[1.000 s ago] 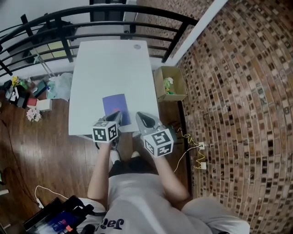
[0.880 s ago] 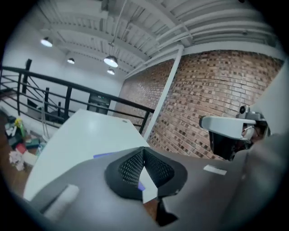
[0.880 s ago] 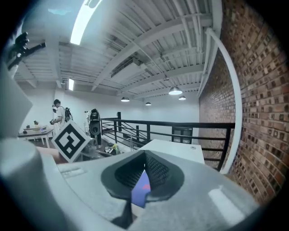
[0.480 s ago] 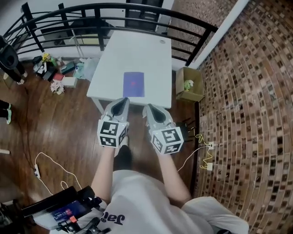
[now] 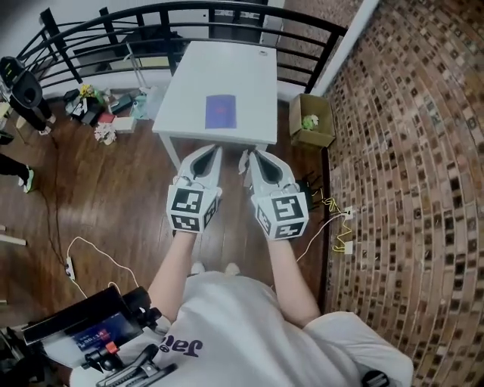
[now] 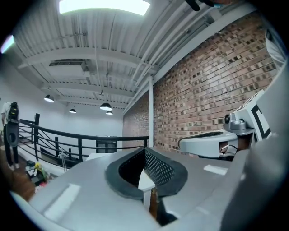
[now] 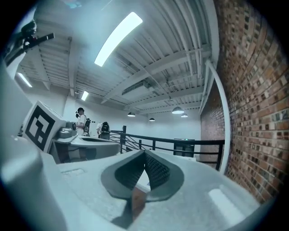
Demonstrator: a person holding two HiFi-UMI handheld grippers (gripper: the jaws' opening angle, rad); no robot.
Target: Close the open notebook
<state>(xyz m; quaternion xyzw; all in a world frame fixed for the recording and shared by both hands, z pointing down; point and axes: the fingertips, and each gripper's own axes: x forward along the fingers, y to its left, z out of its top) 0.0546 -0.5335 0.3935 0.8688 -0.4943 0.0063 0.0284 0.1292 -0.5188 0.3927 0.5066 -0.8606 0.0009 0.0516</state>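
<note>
The notebook (image 5: 221, 112) has a purple cover and lies closed and flat on the white table (image 5: 189, 83), seen only in the head view. Both grippers are held well back from the table, above the wooden floor, side by side and pointing level towards it. My left gripper (image 5: 212, 150) has its jaws together with nothing between them; in the left gripper view (image 6: 145, 151) the pads meet at the tip. My right gripper (image 5: 249, 154) is likewise shut and empty, its pads meeting in the right gripper view (image 7: 144, 154).
A cardboard box (image 5: 311, 121) stands to the right of the table by the brick wall (image 5: 408, 113). A black railing (image 5: 151, 19) runs behind the table. Clutter (image 5: 98, 113) lies on the floor at left, cables (image 5: 336, 219) at right. A person (image 7: 81, 118) stands far off.
Both grippers have drawn back from the table's front edge and risen. The table and the closed notebook now sit farther off in the head view.
</note>
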